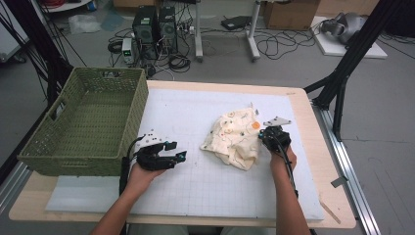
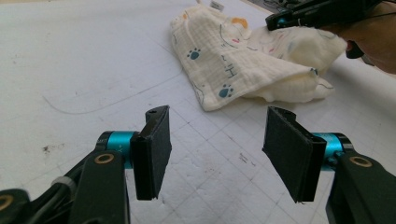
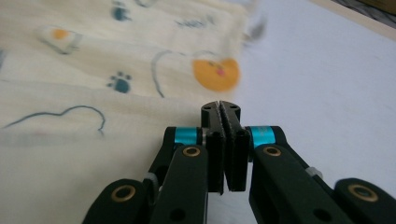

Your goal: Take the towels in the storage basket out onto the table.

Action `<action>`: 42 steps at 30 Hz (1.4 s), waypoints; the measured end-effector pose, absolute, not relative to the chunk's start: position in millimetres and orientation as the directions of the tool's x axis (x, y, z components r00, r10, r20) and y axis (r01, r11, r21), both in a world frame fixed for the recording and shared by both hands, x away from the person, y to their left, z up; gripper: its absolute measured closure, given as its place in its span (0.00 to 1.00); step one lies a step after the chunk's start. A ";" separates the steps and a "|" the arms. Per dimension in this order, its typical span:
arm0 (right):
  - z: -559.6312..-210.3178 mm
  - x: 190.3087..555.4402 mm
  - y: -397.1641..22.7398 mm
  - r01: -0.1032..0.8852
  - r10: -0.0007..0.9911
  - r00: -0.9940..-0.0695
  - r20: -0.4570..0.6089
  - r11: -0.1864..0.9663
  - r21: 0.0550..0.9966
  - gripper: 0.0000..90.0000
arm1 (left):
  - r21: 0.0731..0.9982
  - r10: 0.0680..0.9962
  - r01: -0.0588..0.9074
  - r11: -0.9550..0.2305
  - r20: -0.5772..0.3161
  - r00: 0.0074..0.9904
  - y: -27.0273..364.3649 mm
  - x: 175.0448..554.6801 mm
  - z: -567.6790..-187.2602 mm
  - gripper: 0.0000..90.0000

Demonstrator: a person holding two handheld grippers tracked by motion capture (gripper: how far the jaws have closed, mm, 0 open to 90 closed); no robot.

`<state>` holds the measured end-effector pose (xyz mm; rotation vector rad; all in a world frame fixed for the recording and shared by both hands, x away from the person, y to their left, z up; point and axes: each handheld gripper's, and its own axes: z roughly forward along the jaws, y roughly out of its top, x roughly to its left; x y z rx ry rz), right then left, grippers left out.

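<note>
A crumpled cream cloth (image 1: 234,138) printed with paw marks and an orange face lies right of centre on the white gridded mat (image 1: 210,188). My right gripper (image 1: 263,133) rests at the cloth's right edge, jaws shut. In the right gripper view its pads (image 3: 220,108) press together at the cloth (image 3: 116,70) hem, with no fabric visible between them. My left gripper (image 1: 178,151) hovers over the mat left of the cloth, jaws wide open and empty. The left gripper view has the open gripper (image 2: 218,114) facing the cloth (image 2: 243,60), with the right gripper (image 2: 275,21) beyond it.
A green wicker basket (image 1: 73,156) stands at the table's left edge, close to my left hand. The wooden tabletop (image 1: 327,147) borders the mat on the right. Black frame legs, computers and cables sit on the floor behind the table.
</note>
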<state>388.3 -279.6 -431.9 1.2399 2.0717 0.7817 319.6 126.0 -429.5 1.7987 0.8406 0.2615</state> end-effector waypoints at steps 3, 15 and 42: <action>-433.7 390.2 -292.9 0.579 0.933 -0.300 -0.198 0.343 0.739 0.99 | 0.892 0.652 0.417 -0.174 -0.212 0.728 125.6 319.8 -430.1 0.46; -406.8 349.5 -297.3 0.439 0.904 -0.397 -0.161 0.341 0.831 0.69 | 0.899 0.601 0.381 -0.218 -0.184 0.778 100.7 317.2 -429.7 0.54; -407.2 279.9 -301.2 0.367 0.859 -0.494 -0.135 0.346 0.863 0.61 | 0.796 0.639 0.370 -0.479 0.027 0.769 11.2 359.7 -434.2 0.97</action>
